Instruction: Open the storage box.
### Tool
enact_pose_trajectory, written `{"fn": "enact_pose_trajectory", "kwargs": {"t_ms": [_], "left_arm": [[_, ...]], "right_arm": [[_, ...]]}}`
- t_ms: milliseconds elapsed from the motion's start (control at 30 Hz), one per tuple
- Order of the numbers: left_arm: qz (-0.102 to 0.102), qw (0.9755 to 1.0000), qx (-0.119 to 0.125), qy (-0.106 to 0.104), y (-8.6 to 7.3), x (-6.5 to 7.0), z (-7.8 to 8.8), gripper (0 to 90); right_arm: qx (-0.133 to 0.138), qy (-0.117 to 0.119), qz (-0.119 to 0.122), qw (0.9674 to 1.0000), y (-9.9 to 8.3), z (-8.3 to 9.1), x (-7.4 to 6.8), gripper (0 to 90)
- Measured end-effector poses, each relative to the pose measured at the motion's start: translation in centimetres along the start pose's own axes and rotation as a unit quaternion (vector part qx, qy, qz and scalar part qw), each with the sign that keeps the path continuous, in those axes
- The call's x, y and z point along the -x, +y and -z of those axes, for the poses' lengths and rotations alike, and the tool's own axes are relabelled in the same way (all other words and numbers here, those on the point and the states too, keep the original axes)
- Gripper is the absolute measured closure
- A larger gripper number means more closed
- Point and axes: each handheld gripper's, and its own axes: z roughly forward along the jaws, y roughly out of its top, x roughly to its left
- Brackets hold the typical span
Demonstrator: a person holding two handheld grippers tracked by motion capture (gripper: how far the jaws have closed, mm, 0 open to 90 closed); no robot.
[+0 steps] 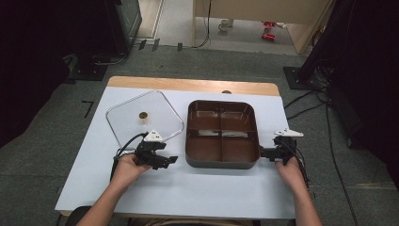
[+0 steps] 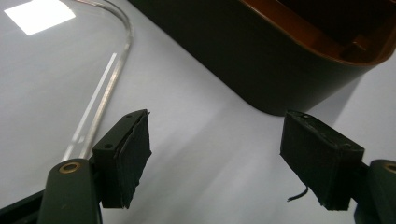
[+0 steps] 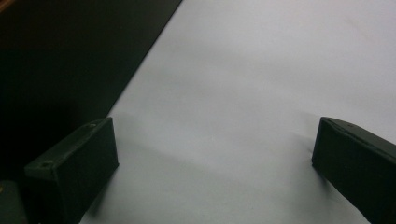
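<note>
High view: the divided brown tray (image 1: 222, 133) sits mid-table, clear lid (image 1: 143, 115) lying to its left. Left gripper (image 1: 170, 160) gapes empty beside the tray; right gripper (image 1: 262, 153) (jaws wide, nothing held) flanks its other side.

- Tray (image 1: 222, 160) blocks the middle of the worktop (image 1: 188, 188).
- Clear lid (image 1: 141, 117) lies flat at its left.
- Bare worktop along the near edge and between lid and tray.
</note>
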Motion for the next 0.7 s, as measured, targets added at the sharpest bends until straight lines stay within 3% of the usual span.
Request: {"fn": "enact_pose_trajectory", "kwargs": {"t_ms": [233,433,500,600,700], "left_arm": [[-0.015,0.9994,-0.030,0.005,-0.2,0.6,-1.7,24.1],[-0.034,0.9992,-0.018,0.008,-0.3,0.9,-2.3,22.4],[-0.040,0.9991,-0.014,0.007,-0.5,1.0,-2.4,15.8],[-0.051,0.9981,-0.003,0.033,-0.9,1.8,-2.7,15.4],[-0.083,0.9954,-0.003,0.047,-1.2,2.3,-3.0,13.2]], "right_arm": [[0.000,0.000,0.000,1.0000,0.0,0.0,0.0,0.0],[0.000,0.000,0.000,1.0000,0.0,0.0,0.0,0.0],[0.000,0.000,0.000,1.0000,0.0,0.0,0.0,0.0],[0.000,0.000,0.000,1.0000,0.0,0.0,0.0,0.0],[0.000,0.000,0.000,1.0000,0.0,0.0,0.0,0.0]]}}
